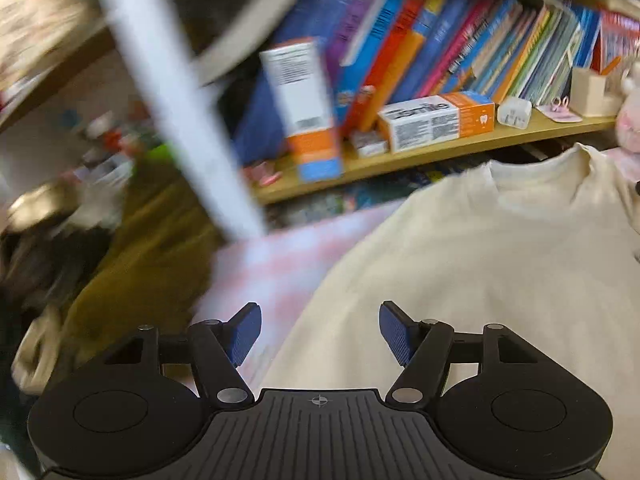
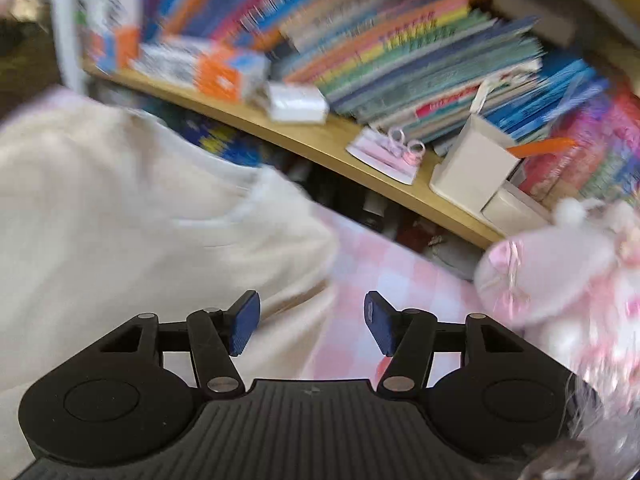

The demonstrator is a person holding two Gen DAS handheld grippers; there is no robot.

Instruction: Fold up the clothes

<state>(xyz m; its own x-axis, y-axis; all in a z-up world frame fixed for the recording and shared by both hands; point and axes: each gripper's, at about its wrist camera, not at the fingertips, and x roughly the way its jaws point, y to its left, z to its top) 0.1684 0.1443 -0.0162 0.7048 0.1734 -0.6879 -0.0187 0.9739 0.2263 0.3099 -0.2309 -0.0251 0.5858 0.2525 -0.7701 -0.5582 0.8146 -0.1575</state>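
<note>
A cream sweatshirt point(image 1: 480, 256) lies spread on a pink checked cloth point(image 1: 272, 264), collar toward the bookshelf. My left gripper point(image 1: 320, 332) is open and empty above the garment's left edge, where it meets the cloth. In the right wrist view the same sweatshirt point(image 2: 132, 216) fills the left half. My right gripper point(image 2: 312, 322) is open and empty over the garment's right edge and the pink checked cloth point(image 2: 384, 276). Both views are motion-blurred.
A wooden shelf point(image 1: 440, 148) with books and toothpaste boxes point(image 1: 436, 120) runs behind the cloth. A white pole point(image 1: 172, 92) stands at the left. A pink plush toy point(image 2: 560, 272) sits right of the garment; a white pen holder point(image 2: 472, 164) stands on the shelf.
</note>
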